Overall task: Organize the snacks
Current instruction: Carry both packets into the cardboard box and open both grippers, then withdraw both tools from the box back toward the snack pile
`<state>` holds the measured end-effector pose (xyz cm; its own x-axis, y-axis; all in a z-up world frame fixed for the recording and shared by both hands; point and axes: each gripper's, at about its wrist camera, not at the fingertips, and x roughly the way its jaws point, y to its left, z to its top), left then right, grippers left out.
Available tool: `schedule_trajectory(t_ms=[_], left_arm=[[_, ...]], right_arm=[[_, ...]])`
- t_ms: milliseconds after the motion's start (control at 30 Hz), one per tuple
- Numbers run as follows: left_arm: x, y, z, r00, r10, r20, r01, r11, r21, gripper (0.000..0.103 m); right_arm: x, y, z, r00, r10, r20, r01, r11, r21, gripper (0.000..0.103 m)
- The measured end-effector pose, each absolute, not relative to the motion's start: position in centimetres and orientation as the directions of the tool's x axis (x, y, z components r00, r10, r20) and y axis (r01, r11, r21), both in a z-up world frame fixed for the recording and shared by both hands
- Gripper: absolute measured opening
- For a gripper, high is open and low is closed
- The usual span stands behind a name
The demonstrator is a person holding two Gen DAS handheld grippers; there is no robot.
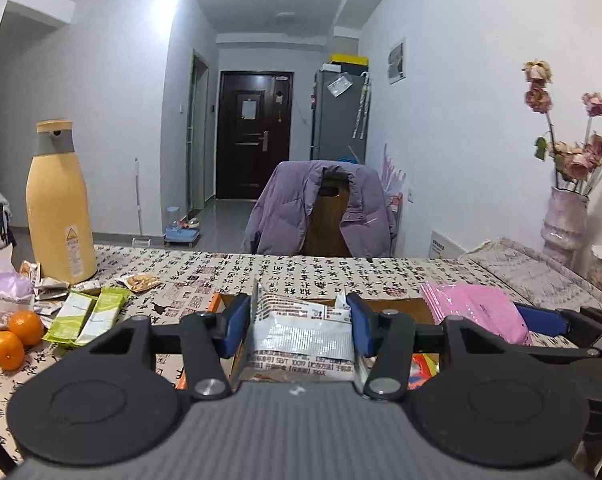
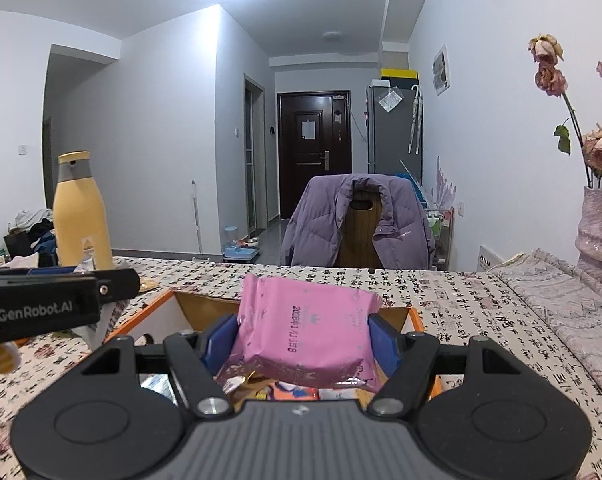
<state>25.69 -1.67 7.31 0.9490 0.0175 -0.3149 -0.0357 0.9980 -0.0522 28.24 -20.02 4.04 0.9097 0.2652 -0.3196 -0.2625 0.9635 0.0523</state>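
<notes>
- Left gripper (image 1: 299, 322): aimed forward and slightly downward, blue pads (image 1: 237, 320) clamped against the two sides of a silver-white packet (image 1: 301, 332), jaws fairly narrow.
- Black linkage bars angled inward on both sides, grey ribbed body filling the bottom edge of the left wrist view.
- Right gripper (image 2: 303, 344): same forward, slightly downward pose, blue pads (image 2: 385, 344) pressed on a pink packet (image 2: 305, 332) (jaws set wider than the left pair).
- Side by side, close together: right gripper's blue finger and black arm at the right edge of the left view, left gripper's black body at the left edge of the right view.
- No hand or sleeve visible.
</notes>
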Motion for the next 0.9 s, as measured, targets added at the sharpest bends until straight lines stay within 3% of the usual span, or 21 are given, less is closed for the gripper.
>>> schedule_trajectory(t_ms=[300, 667, 733, 767, 800, 867, 900], left_arm=[[30.7, -1.0, 5.2, 0.929, 0.079, -0.361, -0.108, 0.992, -0.058, 0.053], [31.9, -0.8, 2.7, 0.909, 0.074, -0.409, -0.1, 0.994, -0.042, 0.053], [31.8, -0.8, 2.5, 0.91, 0.062, -0.409, -0.09, 0.995, -0.049, 0.057], [31.9, -0.7, 2.3, 0.911, 0.046, -0.41, -0.076, 0.996, -0.056, 0.059], [31.8, -0.6, 2.2, 0.911, 0.042, -0.411, -0.071, 0.996, -0.056, 0.063], [31.8, -0.4, 2.0, 0.911, 0.038, -0.411, -0.069, 0.996, -0.061, 0.076], [31.7, -0.2, 2.0, 0.913, 0.038, -0.407, -0.072, 0.995, -0.068, 0.084]], right_arm=[[32.6, -19.2, 1.7, 0.904, 0.245, -0.352, -0.238, 0.969, 0.062, 0.07], [33.6, -19.5, -0.2, 0.885, 0.237, -0.401, -0.227, 0.971, 0.072, 0.07], [33.8, -19.6, -0.3, 0.883, 0.234, -0.406, -0.225, 0.972, 0.071, 0.072], [33.7, -19.7, -0.3, 0.886, 0.229, -0.403, -0.221, 0.973, 0.067, 0.074], [33.7, -19.7, -0.3, 0.887, 0.226, -0.403, -0.219, 0.974, 0.063, 0.087], [33.6, -20.0, -0.5, 0.886, 0.237, -0.4, -0.224, 0.971, 0.079, 0.103], [33.4, -20.2, -0.5, 0.887, 0.237, -0.397, -0.222, 0.971, 0.083, 0.103]])
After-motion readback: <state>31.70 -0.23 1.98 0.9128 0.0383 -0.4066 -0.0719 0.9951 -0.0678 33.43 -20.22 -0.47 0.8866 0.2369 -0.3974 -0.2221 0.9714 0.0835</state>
